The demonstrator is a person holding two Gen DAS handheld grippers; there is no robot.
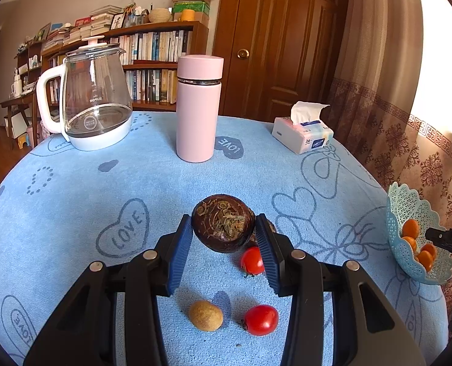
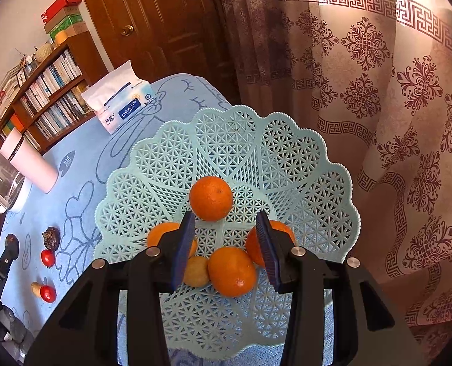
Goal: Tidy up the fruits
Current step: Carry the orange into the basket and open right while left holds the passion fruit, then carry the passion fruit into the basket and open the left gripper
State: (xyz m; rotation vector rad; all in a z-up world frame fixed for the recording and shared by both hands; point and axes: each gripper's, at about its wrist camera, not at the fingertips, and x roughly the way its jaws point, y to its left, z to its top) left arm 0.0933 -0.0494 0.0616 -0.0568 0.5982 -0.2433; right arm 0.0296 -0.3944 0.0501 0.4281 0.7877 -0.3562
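My left gripper (image 1: 224,228) is shut on a dark brown water chestnut (image 1: 222,222) and holds it just above the blue tablecloth. Another dark chestnut (image 1: 271,227) lies partly hidden behind the right finger. Two cherry tomatoes (image 1: 251,260) (image 1: 261,319) and a tan longan (image 1: 206,315) lie on the cloth beneath. My right gripper (image 2: 226,231) is open and empty over the light blue lattice basket (image 2: 302,164). The basket holds several oranges (image 2: 211,198) and a tan longan (image 2: 197,271). The basket also shows in the left wrist view (image 1: 399,213) at the right table edge.
A pink thermos (image 1: 199,108) stands mid-table, a glass kettle (image 1: 94,97) at the back left, a tissue pack (image 1: 302,132) at the back right. A curtain (image 2: 378,91) hangs right behind the basket. A bookshelf and wooden door stand beyond the table.
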